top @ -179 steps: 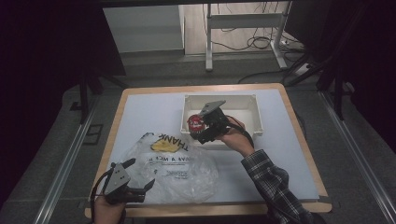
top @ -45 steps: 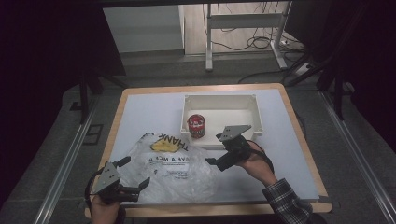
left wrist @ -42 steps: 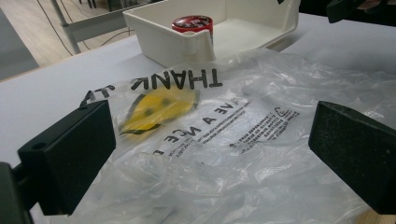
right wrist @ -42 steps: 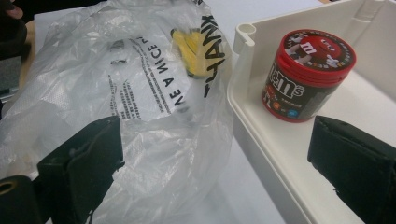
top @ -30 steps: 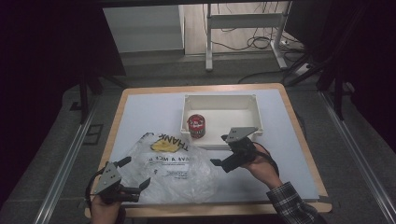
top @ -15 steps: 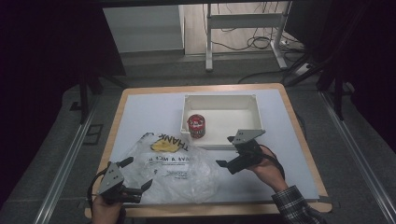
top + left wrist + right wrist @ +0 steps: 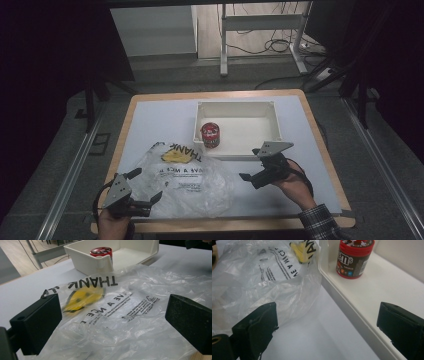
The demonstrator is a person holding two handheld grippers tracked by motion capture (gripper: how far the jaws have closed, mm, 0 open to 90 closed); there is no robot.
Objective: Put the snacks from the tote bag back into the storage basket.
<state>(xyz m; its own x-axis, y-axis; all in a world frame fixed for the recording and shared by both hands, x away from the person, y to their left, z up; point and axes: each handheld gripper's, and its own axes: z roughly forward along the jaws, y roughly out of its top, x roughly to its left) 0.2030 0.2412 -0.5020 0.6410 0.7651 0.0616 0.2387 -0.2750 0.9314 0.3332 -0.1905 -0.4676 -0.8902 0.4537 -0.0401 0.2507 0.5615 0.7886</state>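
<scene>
A crumpled clear plastic bag (image 7: 190,180) printed with "THANK" and a yellow smiley lies on the near half of the table. My left gripper (image 7: 145,185) stands open at the bag's near left corner, and the bag (image 7: 130,312) lies beyond and below its pads (image 7: 37,322) without being pinched. A red M&M's canister (image 7: 210,135) stands upright in the left end of the white tray (image 7: 235,104). My right gripper (image 7: 249,163) is open and empty, just in front of the tray's near wall (image 7: 342,300), right of the bag (image 7: 262,277). It points toward the canister (image 7: 354,260).
The table has a pale top with a wooden border (image 7: 320,135). Bare surface lies left of the tray (image 7: 155,120) and to the right of my right hand. Metal table legs and cables stand on the floor beyond the far edge.
My right gripper let go of the canister in the tray and has drawn back toward the near right, empty. The left gripper has stayed put by the bag.
</scene>
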